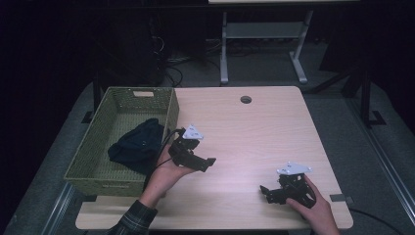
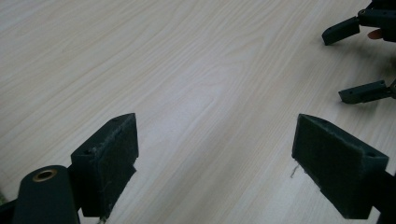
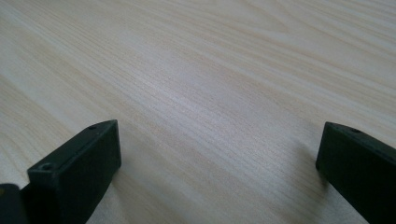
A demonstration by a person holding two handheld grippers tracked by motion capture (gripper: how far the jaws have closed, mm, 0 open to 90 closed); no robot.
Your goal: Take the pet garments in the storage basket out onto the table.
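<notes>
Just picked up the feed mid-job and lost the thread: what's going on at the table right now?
A person holds tongs in each hand over a wooden table. The left tongs sit beside a green woven basket that already has a dark cloth bundled inside. The right tongs rest low near the table's front edge. Both are open and hold nothing, with bare tabletop between their jaws.
</notes>
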